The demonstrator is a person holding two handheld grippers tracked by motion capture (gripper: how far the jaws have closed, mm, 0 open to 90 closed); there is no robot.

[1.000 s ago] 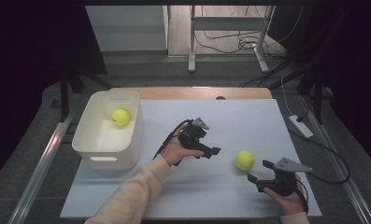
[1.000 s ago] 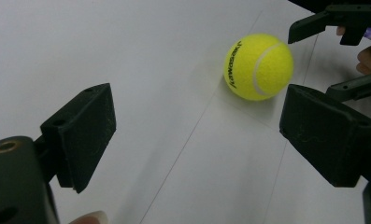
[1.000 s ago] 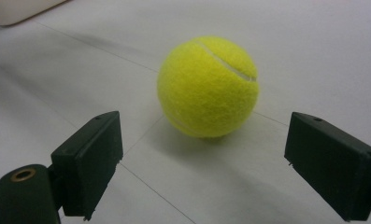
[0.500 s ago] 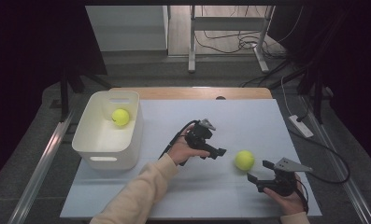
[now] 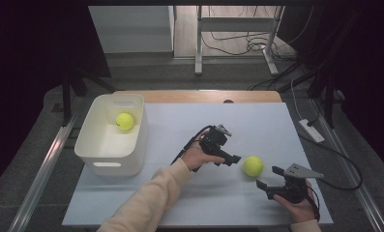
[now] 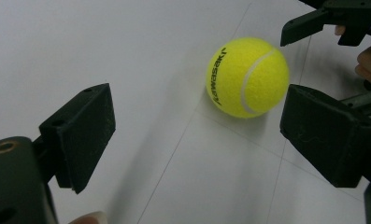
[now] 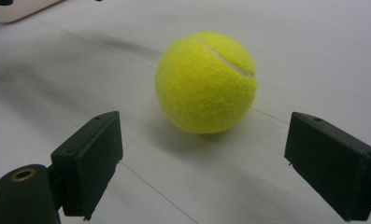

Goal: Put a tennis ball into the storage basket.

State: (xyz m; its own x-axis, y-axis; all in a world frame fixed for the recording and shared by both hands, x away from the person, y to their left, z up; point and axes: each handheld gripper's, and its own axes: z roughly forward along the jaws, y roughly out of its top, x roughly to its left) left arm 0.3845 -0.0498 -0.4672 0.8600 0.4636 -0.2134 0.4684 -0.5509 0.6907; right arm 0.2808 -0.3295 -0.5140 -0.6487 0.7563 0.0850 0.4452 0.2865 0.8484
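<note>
Near the table's (image 5: 131,203) right front corner, I had both grippers spread around the loose ball (image 5: 253,166), ungrasped; one ball (image 5: 125,121) already binned.

High view looks forward and down from above the table (image 5: 276,121), far off. Left gripper view and right gripper view sit low and close, facing each other across the same tennis ball (image 6: 247,77) on the white tabletop.
</note>
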